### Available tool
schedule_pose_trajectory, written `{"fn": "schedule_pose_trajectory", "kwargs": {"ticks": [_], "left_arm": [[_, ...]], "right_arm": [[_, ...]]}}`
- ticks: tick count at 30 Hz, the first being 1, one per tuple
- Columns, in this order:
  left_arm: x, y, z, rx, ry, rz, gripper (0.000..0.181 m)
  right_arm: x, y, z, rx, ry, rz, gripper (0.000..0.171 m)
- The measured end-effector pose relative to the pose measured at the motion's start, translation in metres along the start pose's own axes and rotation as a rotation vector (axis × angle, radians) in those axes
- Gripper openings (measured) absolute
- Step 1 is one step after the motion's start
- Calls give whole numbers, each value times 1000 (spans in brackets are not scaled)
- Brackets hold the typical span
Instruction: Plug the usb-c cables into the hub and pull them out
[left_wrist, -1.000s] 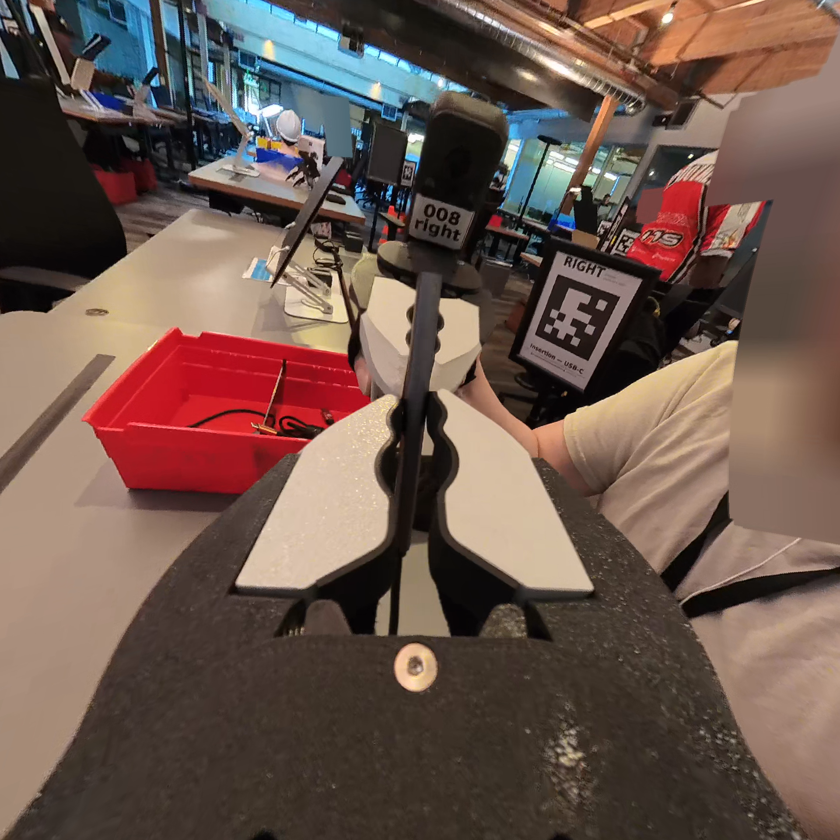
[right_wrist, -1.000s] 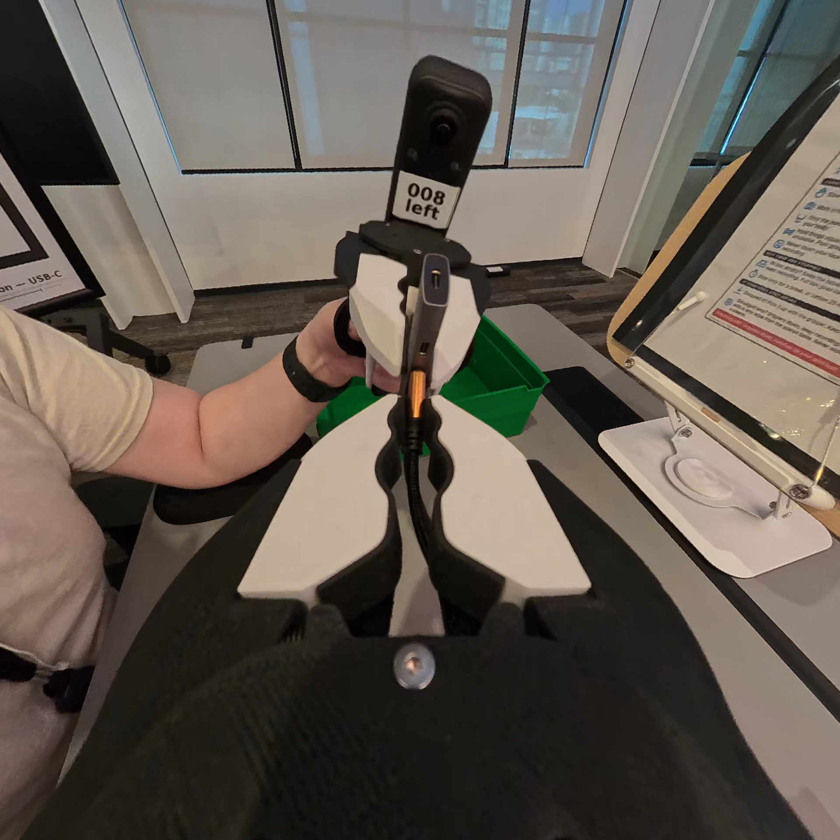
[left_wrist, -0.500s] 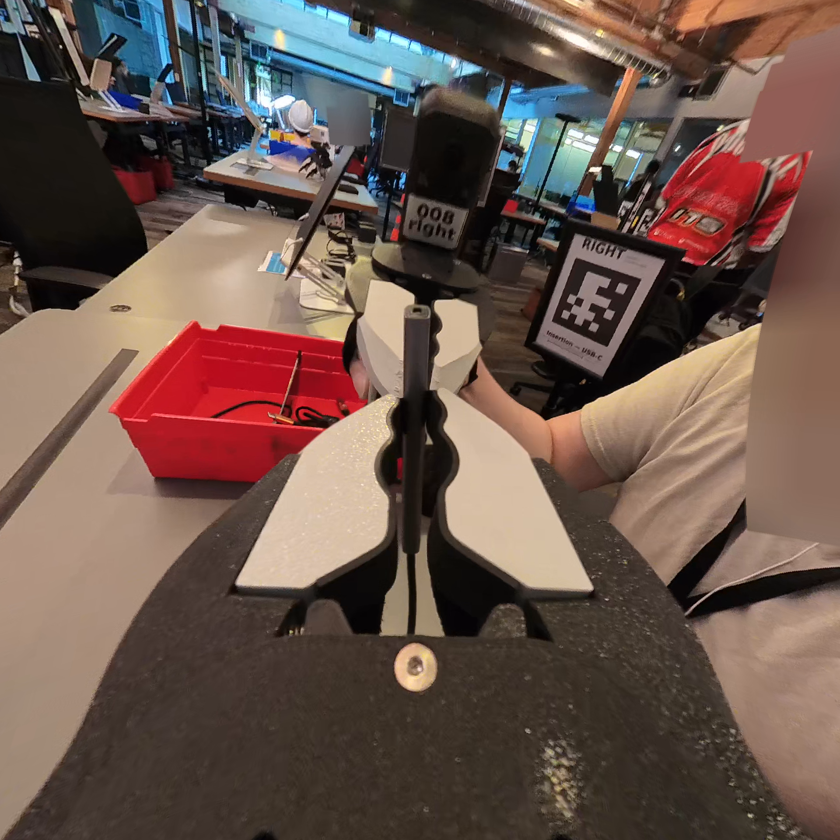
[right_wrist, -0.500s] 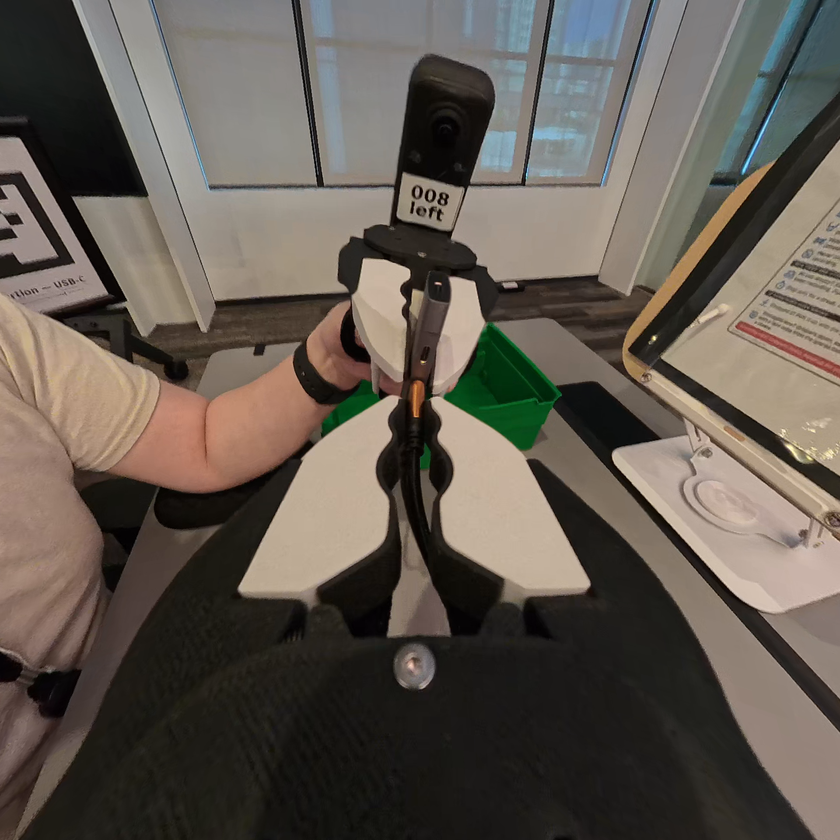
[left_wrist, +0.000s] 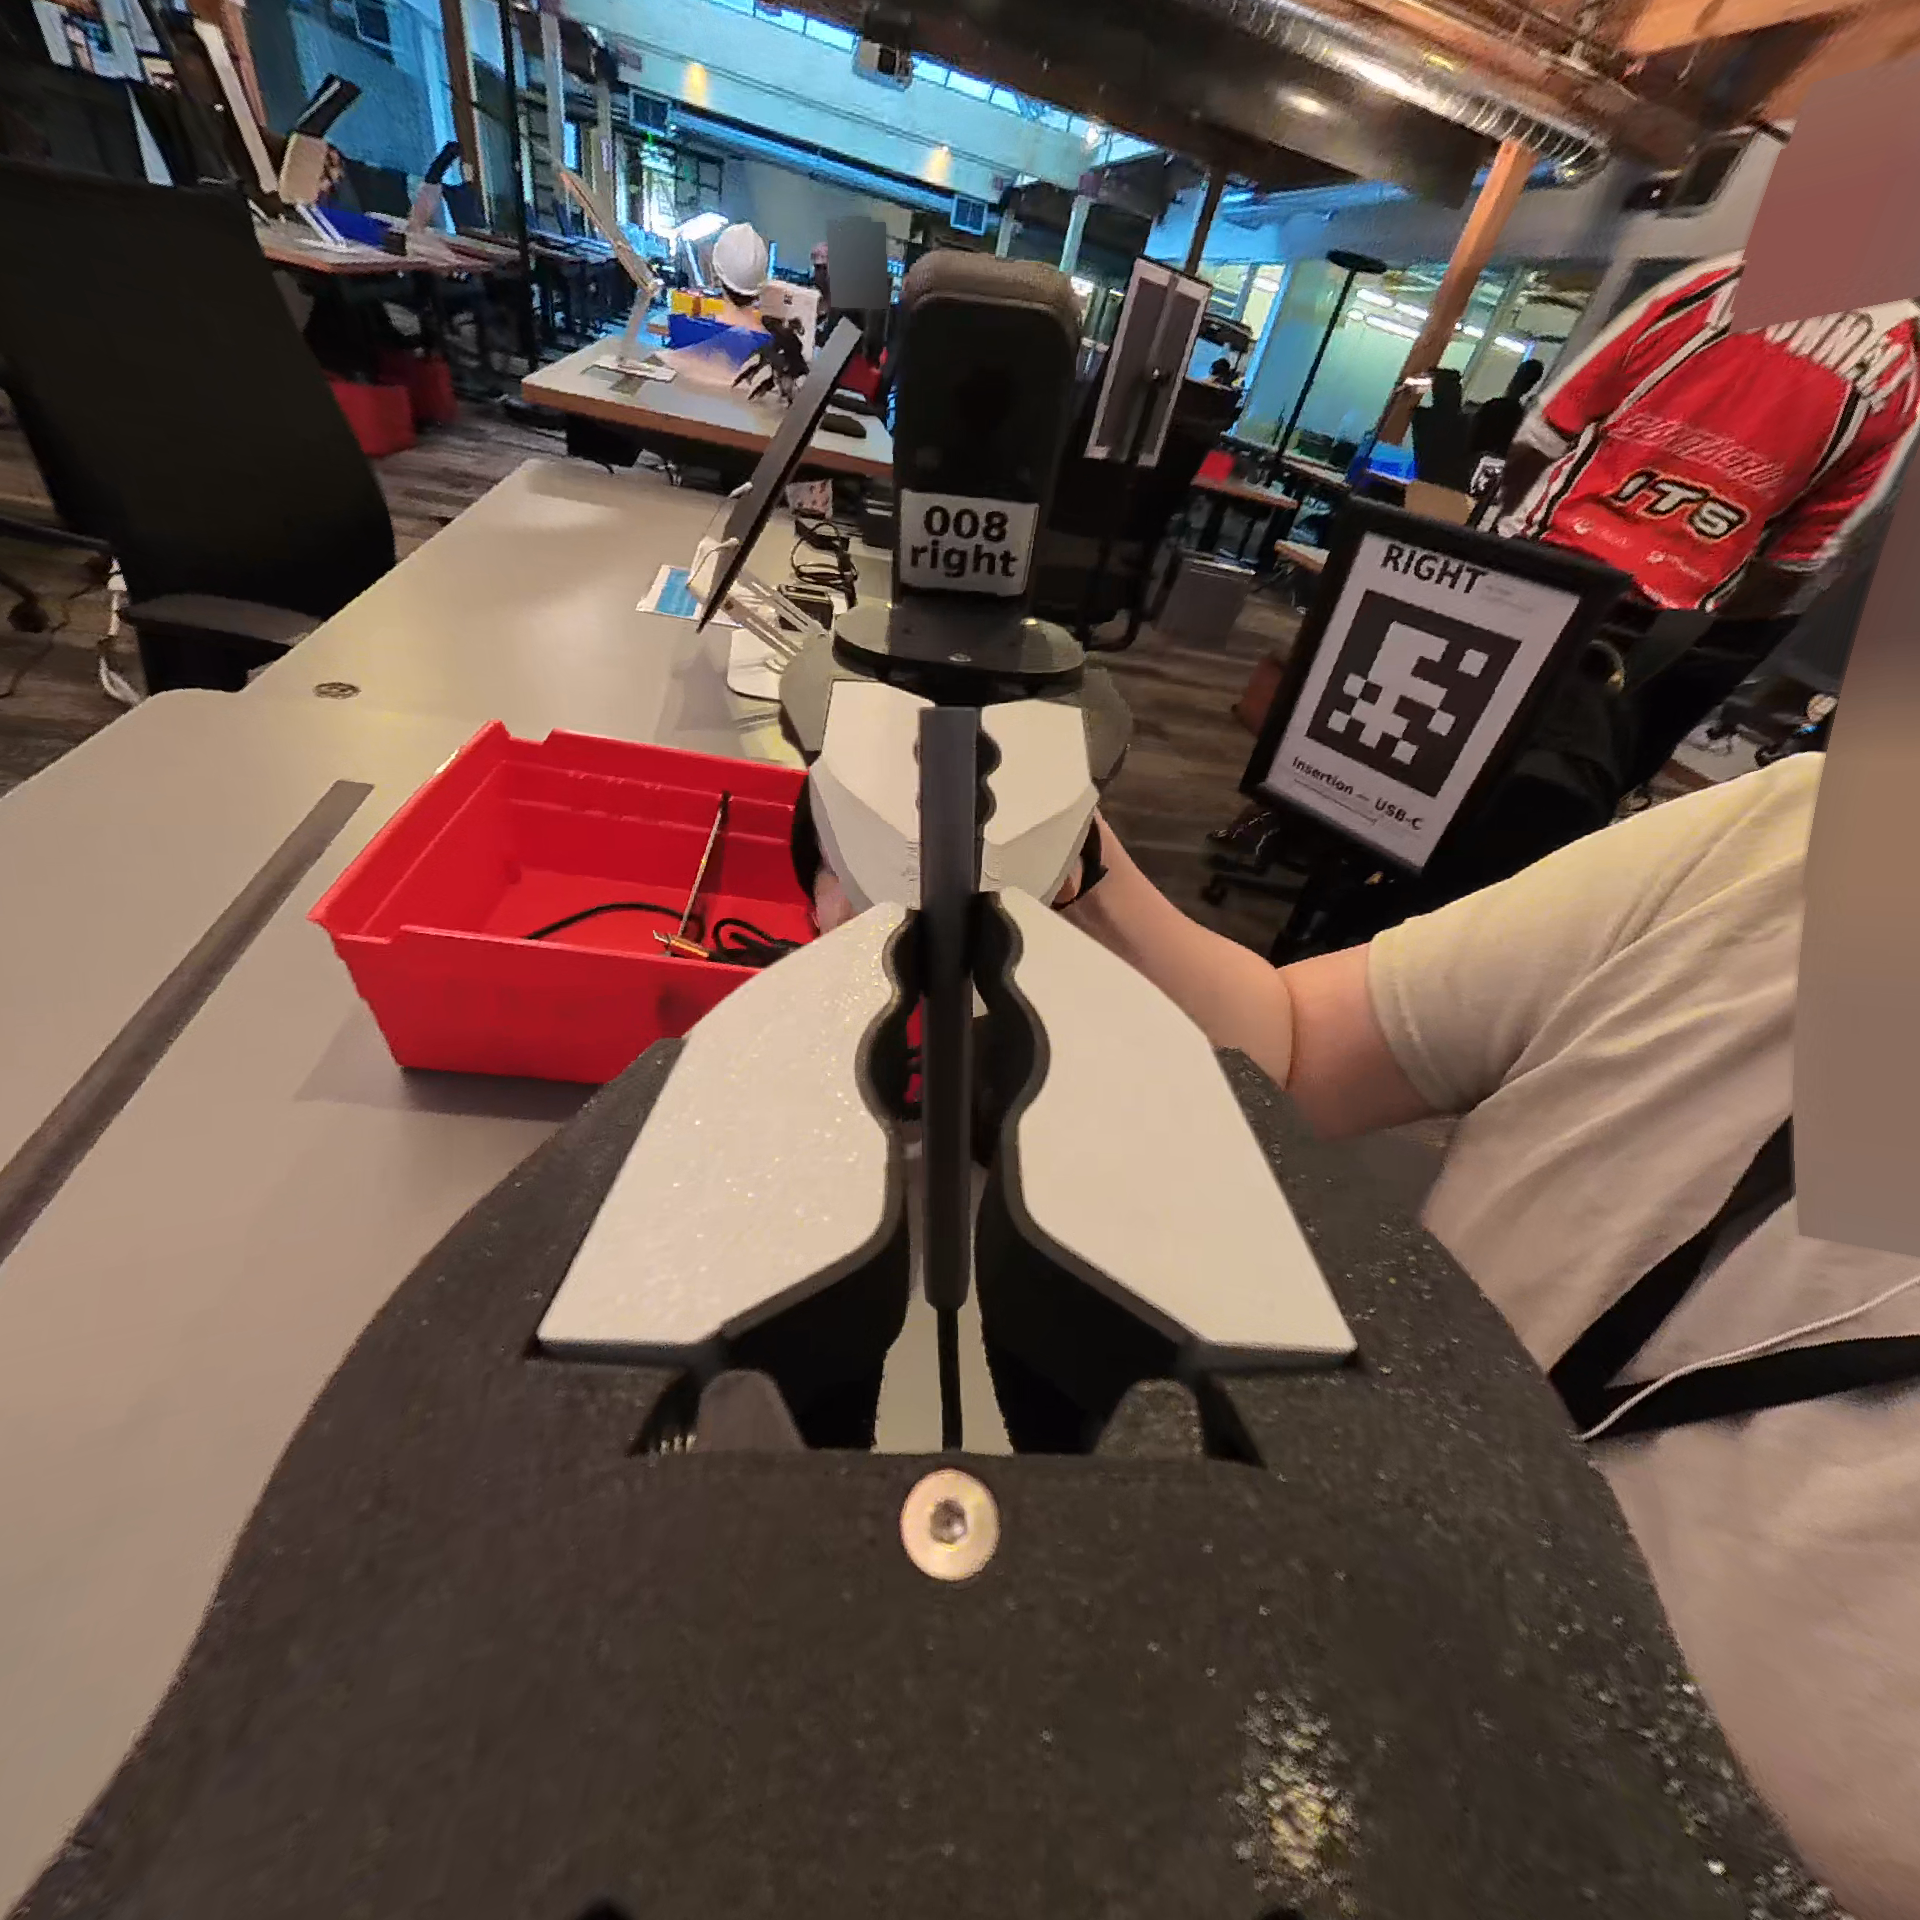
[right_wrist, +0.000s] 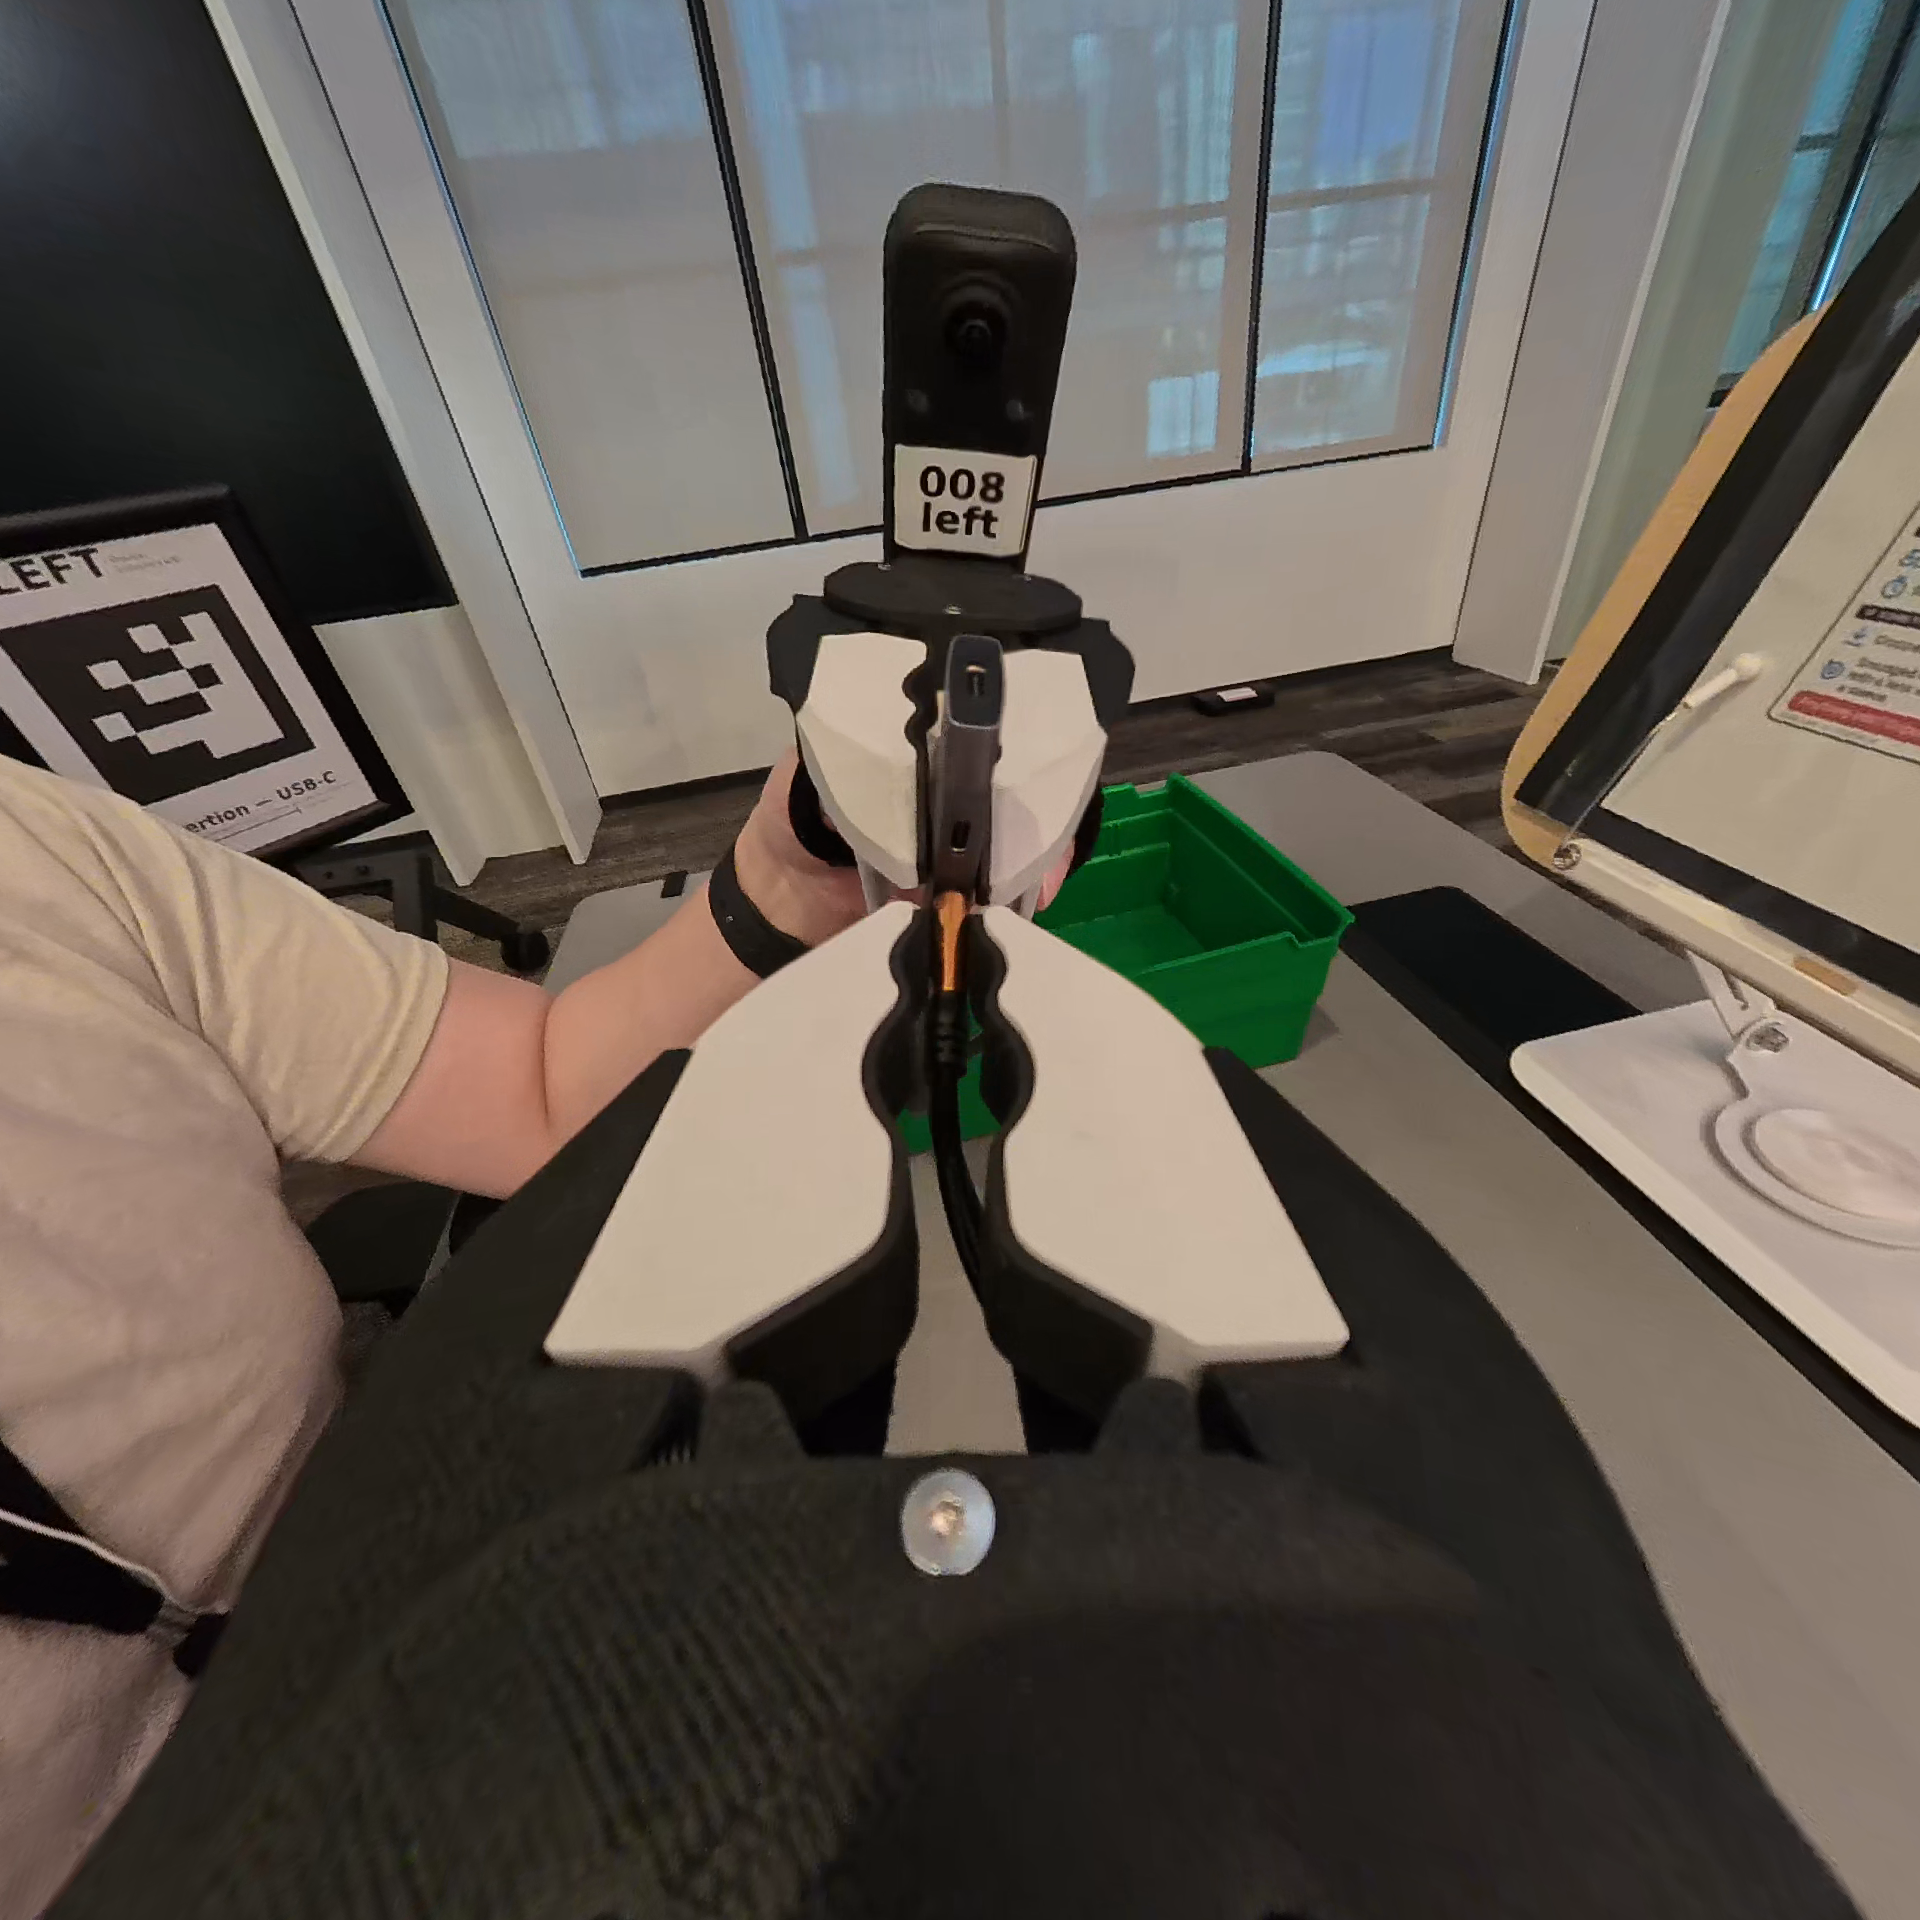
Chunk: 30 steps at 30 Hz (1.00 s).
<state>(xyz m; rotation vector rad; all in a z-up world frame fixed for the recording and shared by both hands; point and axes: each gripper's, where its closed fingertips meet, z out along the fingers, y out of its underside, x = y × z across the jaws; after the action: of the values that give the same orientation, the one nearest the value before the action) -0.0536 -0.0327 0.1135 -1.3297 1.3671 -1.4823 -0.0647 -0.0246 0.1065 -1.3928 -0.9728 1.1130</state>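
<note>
In the left wrist view my left gripper (left_wrist: 951, 914) is shut on a slim dark grey hub (left_wrist: 948, 831), held edge-on and sticking out past the fingertips. The right gripper's white fingers (left_wrist: 862, 821) face it from just beyond. In the right wrist view my right gripper (right_wrist: 948, 914) is shut on a black USB-C cable with an orange plug (right_wrist: 948, 940). The plug's tip meets the near end of the hub (right_wrist: 966, 769). How deep the plug sits is hidden. Both tools are held in the air above the grey table (left_wrist: 156, 1039).
A red bin (left_wrist: 499, 997) holding loose cables (left_wrist: 727, 940) stands on the table by the right gripper. A green bin (right_wrist: 1226, 987) stands behind the left gripper. A framed board on a white stand (right_wrist: 1766, 727) is at the right. Marker signs (left_wrist: 1423, 686) stand off the table.
Both grippers have swung a little together, so the background has shifted in both views. The holds on the hub and the cable plug are unchanged, and the plug still meets the hub.
</note>
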Motion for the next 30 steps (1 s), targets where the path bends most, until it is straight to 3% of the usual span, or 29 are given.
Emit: {"fn": "schedule_pose_trajectory", "kwargs": {"ticks": [11, 18, 30], "left_arm": [[-10, 6, 3, 3, 0, -68, 13], [-9, 6, 1, -45, -52, 21, 9], [-9, 9, 3, -76, -46, 5, 9]], "right_arm": [[7, 3, -3, -37, 69, -43, 7], [8, 4, -2, -26, 56, -33, 7], [8, 8, -5, -48, 50, -37, 8]]}}
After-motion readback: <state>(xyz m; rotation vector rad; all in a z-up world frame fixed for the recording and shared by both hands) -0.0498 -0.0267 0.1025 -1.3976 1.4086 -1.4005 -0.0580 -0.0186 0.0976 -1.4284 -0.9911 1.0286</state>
